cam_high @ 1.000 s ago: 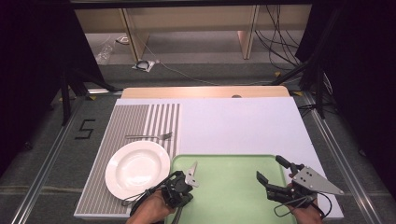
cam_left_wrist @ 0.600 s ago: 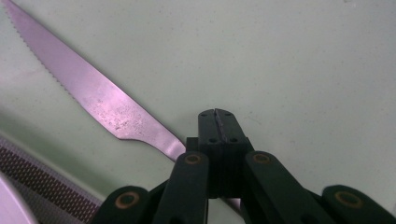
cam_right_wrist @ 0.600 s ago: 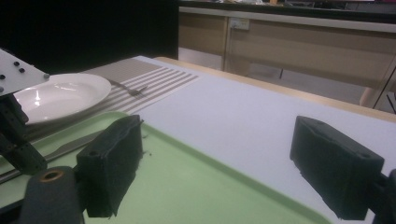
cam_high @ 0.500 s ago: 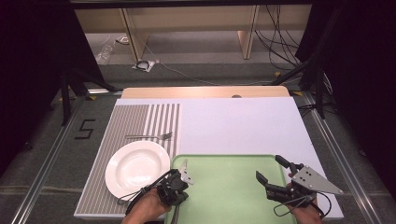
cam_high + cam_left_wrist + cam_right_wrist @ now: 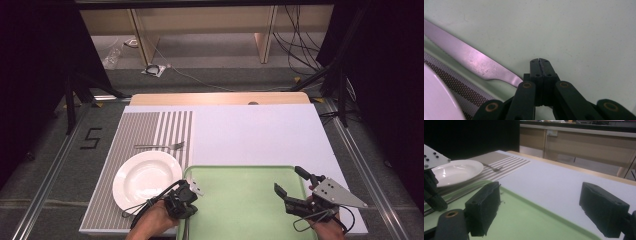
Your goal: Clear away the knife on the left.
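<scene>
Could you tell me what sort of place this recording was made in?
Probably a lab set up as a dining scene: a table laid with a striped placemat, white plate, fork and green tray, with loose cables on the floor behind.

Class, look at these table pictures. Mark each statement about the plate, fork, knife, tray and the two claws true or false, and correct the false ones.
1. The fork lies on the striped mat. True.
2. The plate sits inside the green tray. False: it rests on the mat, left of the tray.
3. The left claw is shut. True.
4. The right claw grips the knife. False: it is open and empty above the tray.
5. The knife lies in the tray along its left wall. True.
</scene>
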{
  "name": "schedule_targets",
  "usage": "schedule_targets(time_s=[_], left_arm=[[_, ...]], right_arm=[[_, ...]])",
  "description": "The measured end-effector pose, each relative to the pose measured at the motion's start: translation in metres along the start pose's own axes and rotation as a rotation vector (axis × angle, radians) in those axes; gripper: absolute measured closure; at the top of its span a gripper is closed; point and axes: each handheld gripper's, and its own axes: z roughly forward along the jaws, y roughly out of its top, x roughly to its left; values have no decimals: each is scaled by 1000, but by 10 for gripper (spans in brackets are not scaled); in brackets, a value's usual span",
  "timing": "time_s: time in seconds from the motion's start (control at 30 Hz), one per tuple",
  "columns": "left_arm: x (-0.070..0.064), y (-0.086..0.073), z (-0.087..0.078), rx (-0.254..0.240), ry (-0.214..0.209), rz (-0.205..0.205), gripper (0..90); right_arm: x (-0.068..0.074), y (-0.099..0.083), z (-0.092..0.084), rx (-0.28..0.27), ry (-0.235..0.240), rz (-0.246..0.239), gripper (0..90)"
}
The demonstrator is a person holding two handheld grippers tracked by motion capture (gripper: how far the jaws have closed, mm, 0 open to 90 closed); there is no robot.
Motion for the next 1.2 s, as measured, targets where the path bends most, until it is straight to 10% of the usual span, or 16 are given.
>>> schedule_targets(time_s=[0.63,1.2], left_arm=[[13,1,-34,-124,-33,-75,356],[41,-13,-75,-314,109,-174,193]], right_arm=[[-1,-1,4,1,13,4,177],[0,0,6,4,16,1,178]])
